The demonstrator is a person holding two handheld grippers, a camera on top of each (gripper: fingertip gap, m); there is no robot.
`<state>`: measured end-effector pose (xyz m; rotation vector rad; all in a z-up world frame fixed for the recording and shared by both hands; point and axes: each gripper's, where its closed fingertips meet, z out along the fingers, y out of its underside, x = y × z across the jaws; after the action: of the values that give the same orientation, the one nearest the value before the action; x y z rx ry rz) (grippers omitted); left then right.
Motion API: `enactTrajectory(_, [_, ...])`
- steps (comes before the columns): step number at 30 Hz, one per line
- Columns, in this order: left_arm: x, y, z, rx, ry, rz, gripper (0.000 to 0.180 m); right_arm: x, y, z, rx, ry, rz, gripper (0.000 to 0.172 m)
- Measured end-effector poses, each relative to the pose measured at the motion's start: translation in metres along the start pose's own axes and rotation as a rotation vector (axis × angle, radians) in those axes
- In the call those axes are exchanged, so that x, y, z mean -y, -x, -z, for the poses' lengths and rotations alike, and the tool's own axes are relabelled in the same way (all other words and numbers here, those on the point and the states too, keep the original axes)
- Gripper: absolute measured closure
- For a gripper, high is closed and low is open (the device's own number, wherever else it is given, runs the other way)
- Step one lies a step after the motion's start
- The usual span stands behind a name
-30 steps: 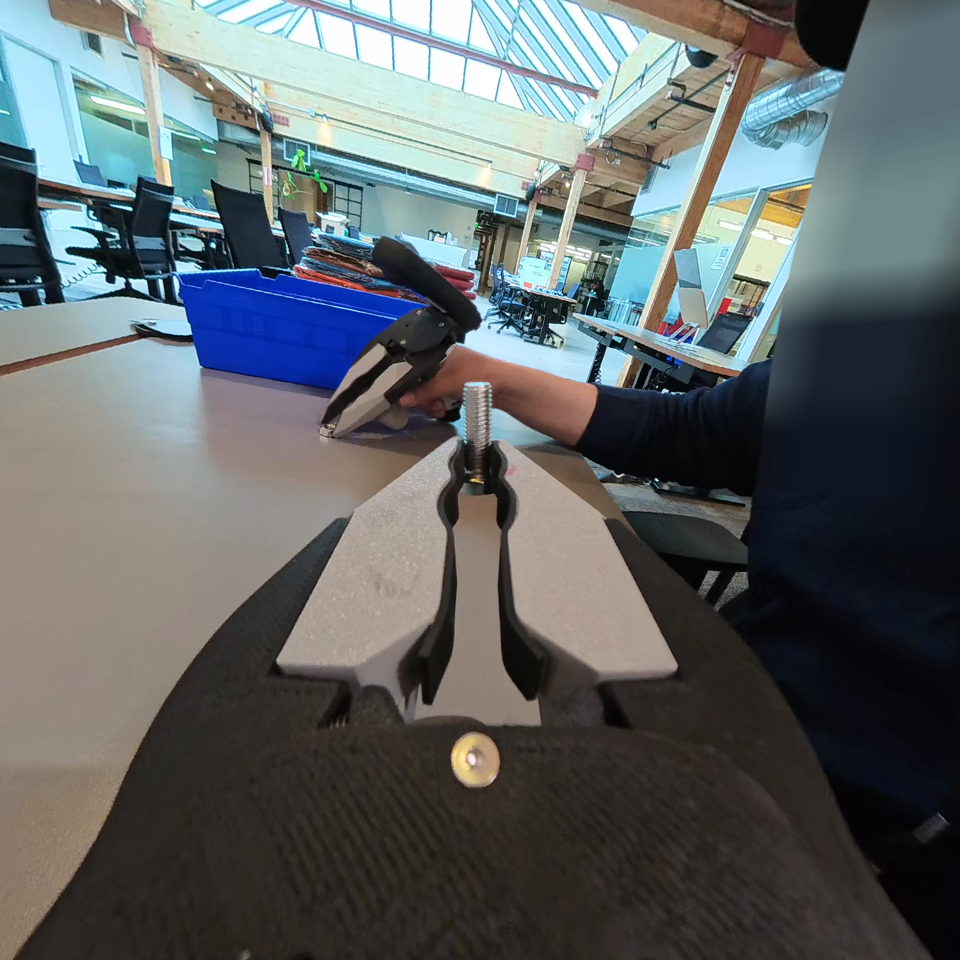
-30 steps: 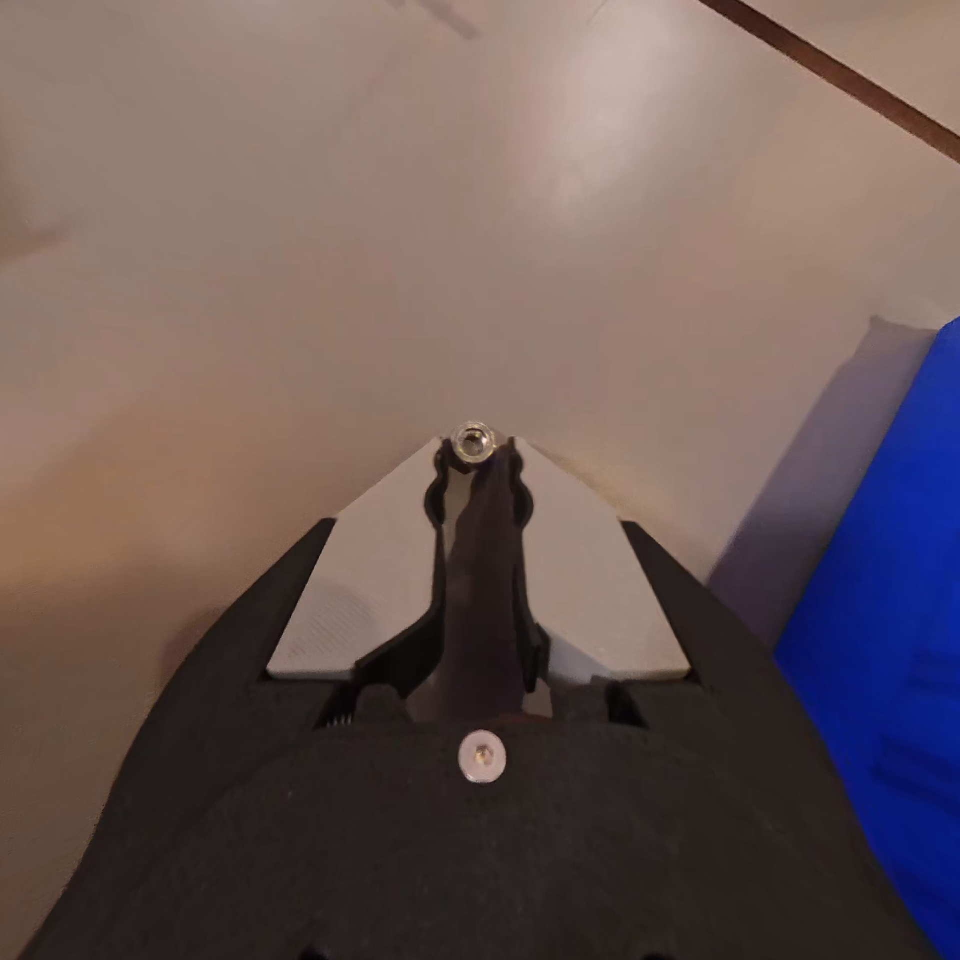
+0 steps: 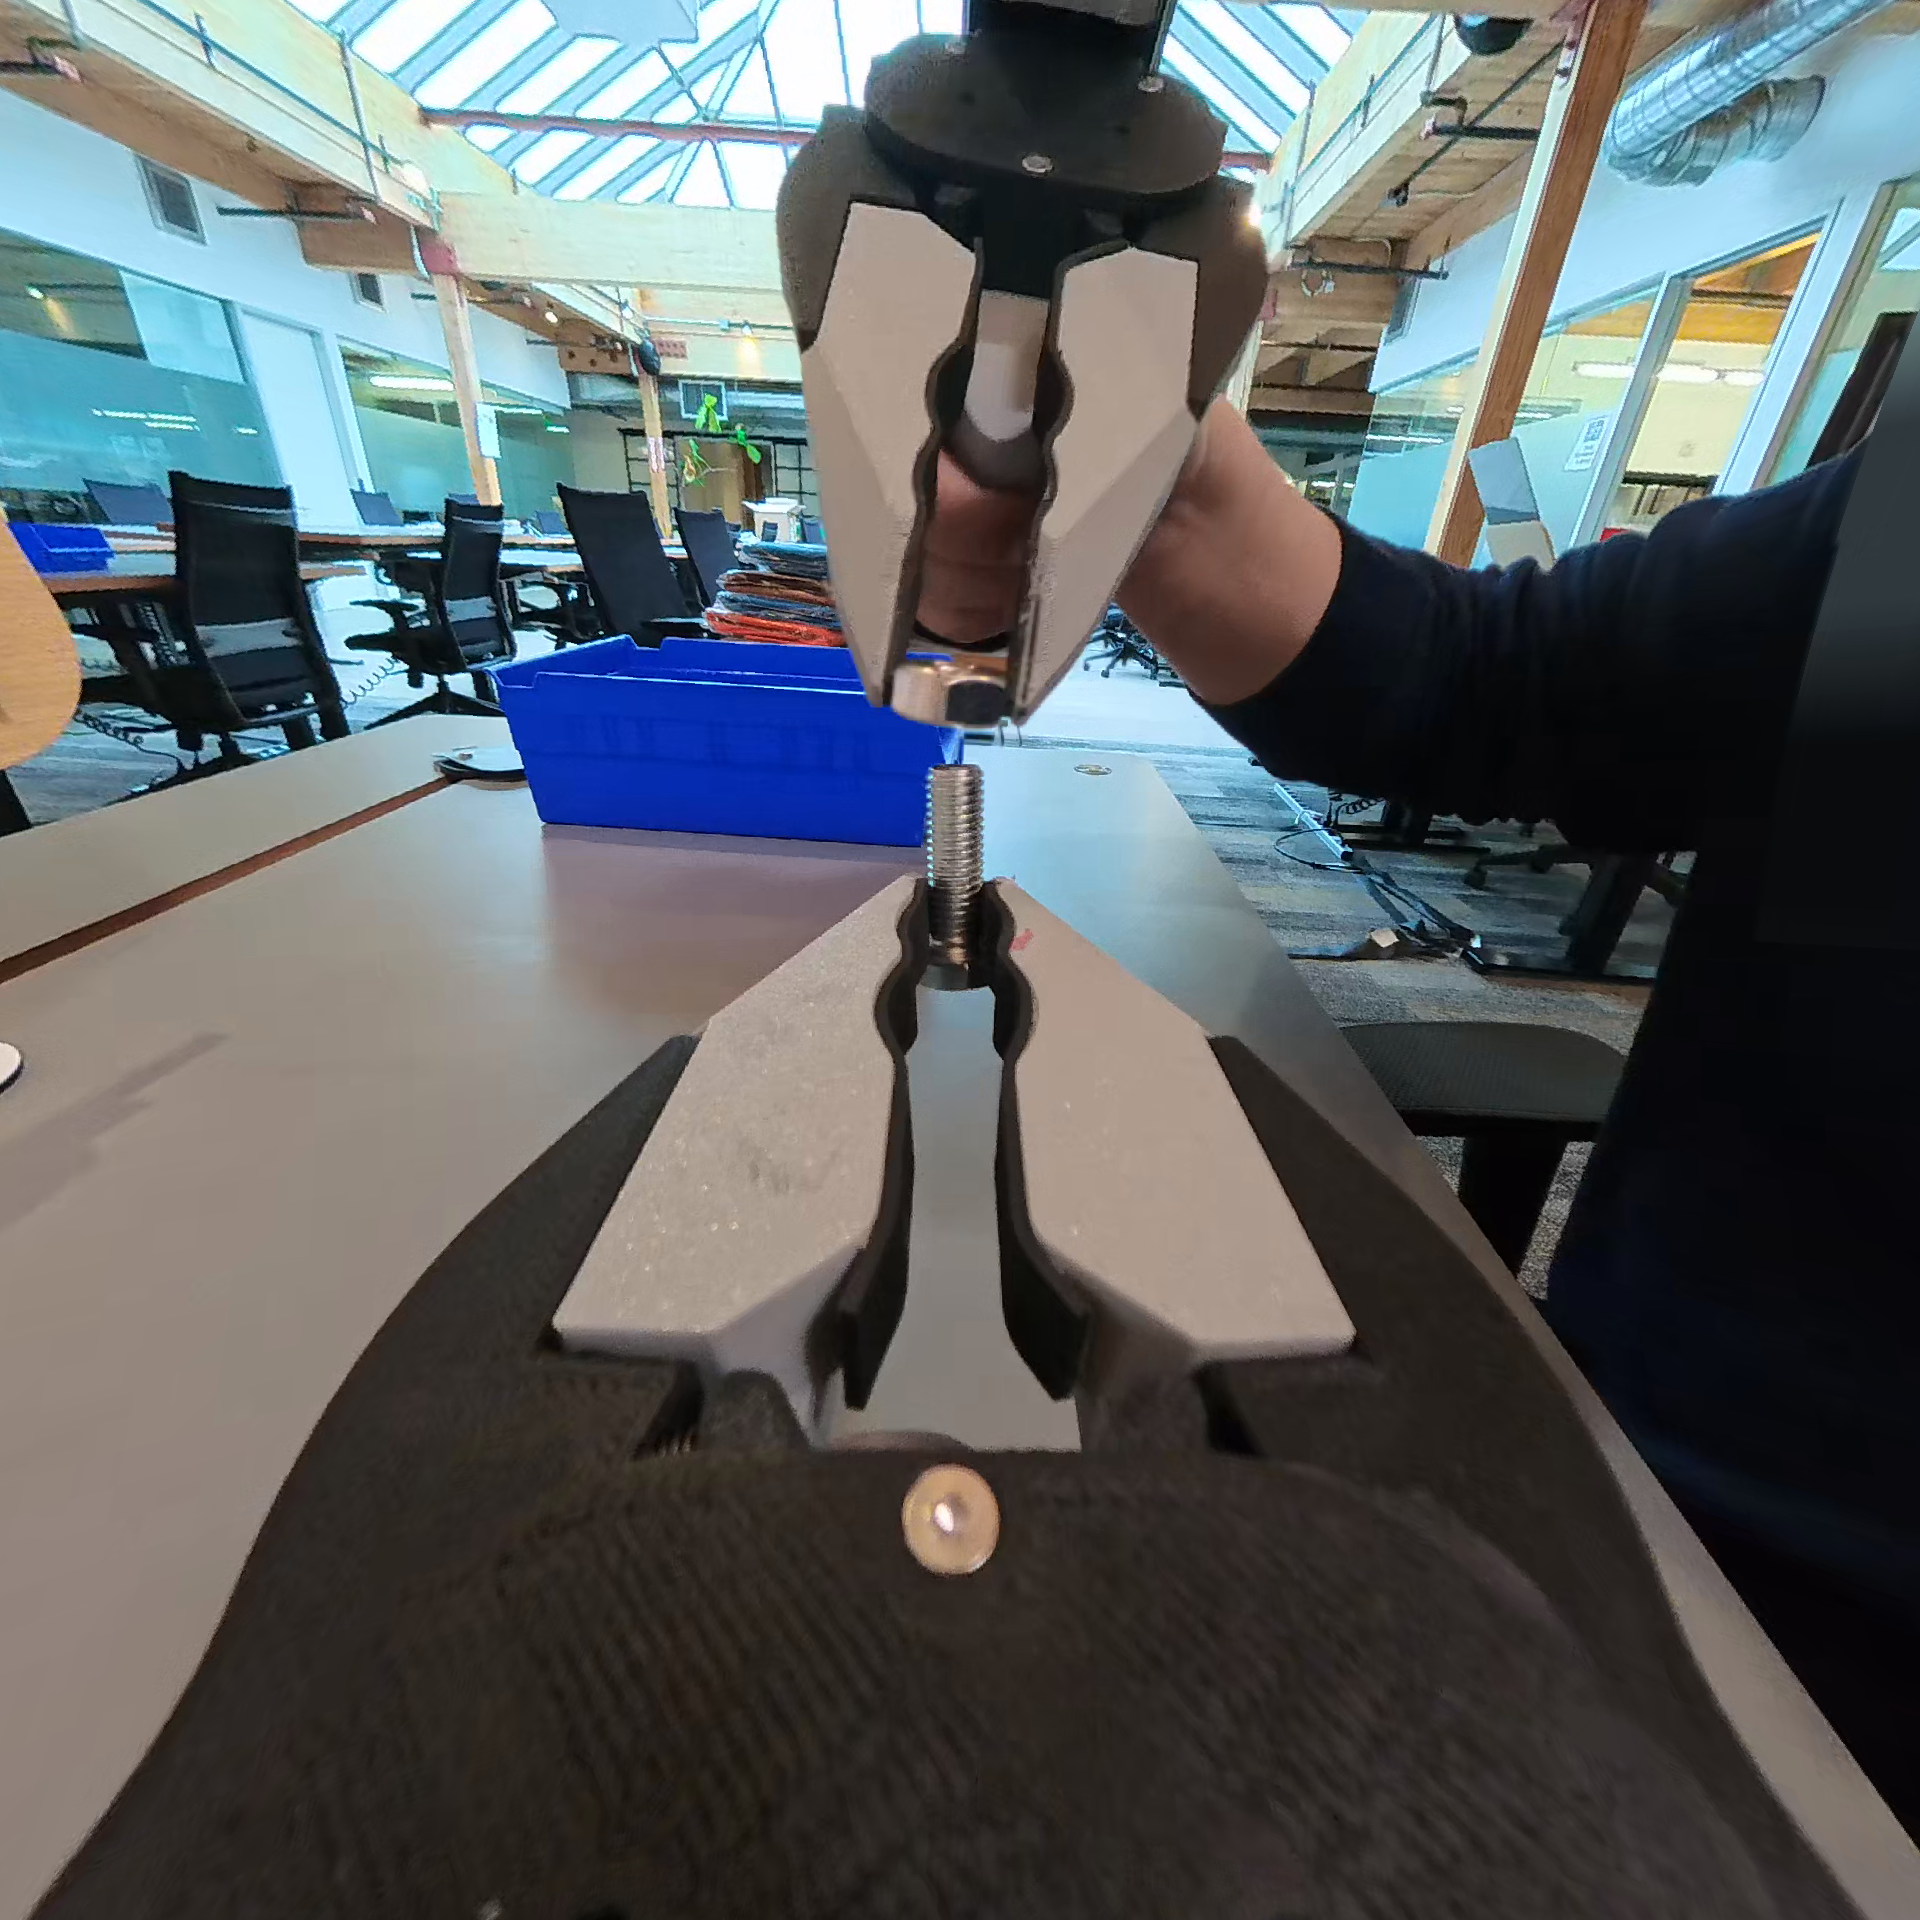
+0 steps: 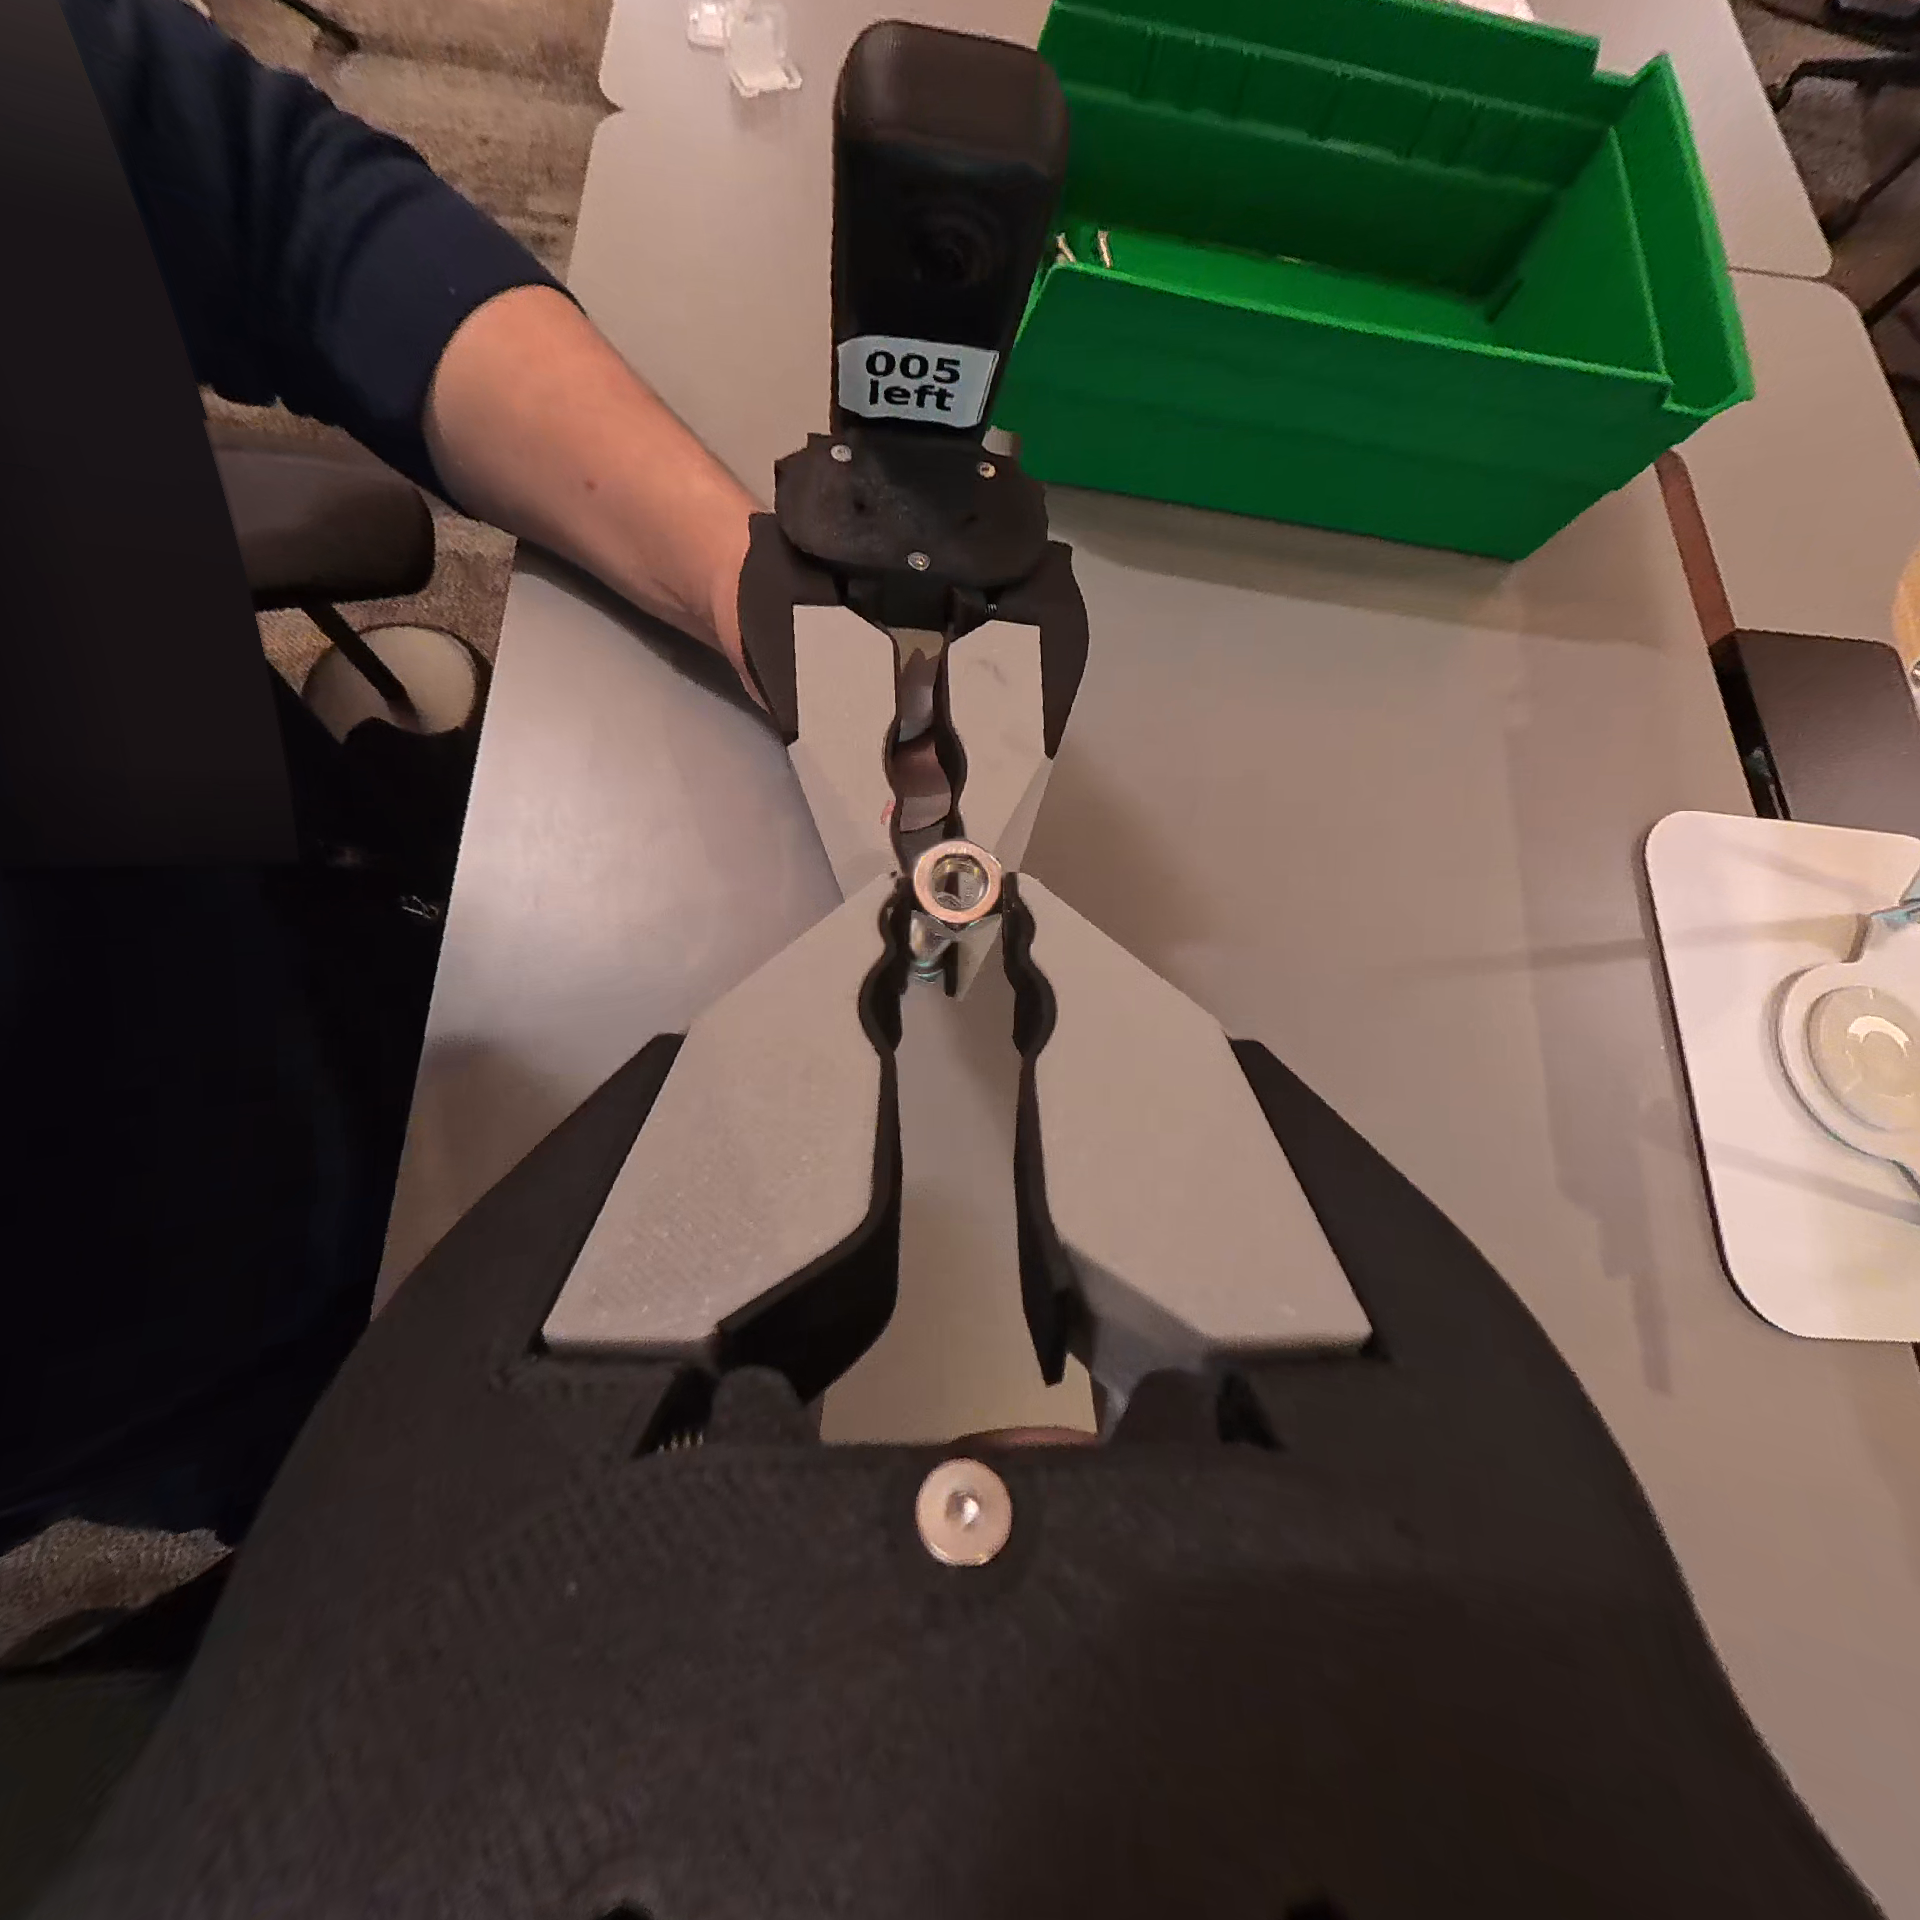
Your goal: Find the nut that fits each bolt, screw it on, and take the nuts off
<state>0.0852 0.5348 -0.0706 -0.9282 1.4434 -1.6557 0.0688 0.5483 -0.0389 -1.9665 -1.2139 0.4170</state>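
My left claw (image 3: 958, 914) pinches the bolt (image 3: 956, 831) upright, threads up. Just above the bolt, my right claw (image 3: 956, 694) grips the nut (image 3: 951, 694), not yet touching. Centre its bore over the bolt, lower squarely, then rotate gently. Blue bin (image 3: 727, 748) stands beyond.

My left hand-held gripper (image 3: 954, 940) has pale grey fingers (image 3: 769, 1122) on a ribbed black body and clamps a shiny silver bolt (image 3: 956, 831) by the lower shank. Directly above the bolt, my right hand-held gripper (image 4: 954, 914), grey and black too, pinches a bright silver hex nut (image 4: 954, 883). Behind the bolt sits a blue bin (image 3: 717, 748) on the matte grey-brown counter (image 3: 312, 1039); a green bin (image 4: 1351, 343) stands beyond. My sleeve (image 3: 1507, 675) is dark navy.
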Motion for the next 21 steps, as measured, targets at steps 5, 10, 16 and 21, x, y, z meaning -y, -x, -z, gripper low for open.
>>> enactTrajectory(5, [0.0,0.0,-0.001,0.003,-0.002,0.0,0.173,-0.005,0.004,-0.006,0.036,0.028,-0.01,0.158])
enactTrajectory(10, [0.002,0.002,0.001,0.004,-0.022,0.012,0.173,-0.006,0.001,-0.005,0.036,0.006,-0.023,0.158])
enactTrajectory(16, [-0.001,0.002,-0.001,0.01,-0.011,0.003,0.173,-0.009,0.001,-0.007,0.056,-0.004,-0.043,0.158])
enactTrajectory(21, [-0.003,0.003,-0.002,0.023,0.006,-0.018,0.174,-0.011,0.002,-0.007,0.068,0.009,-0.062,0.158])
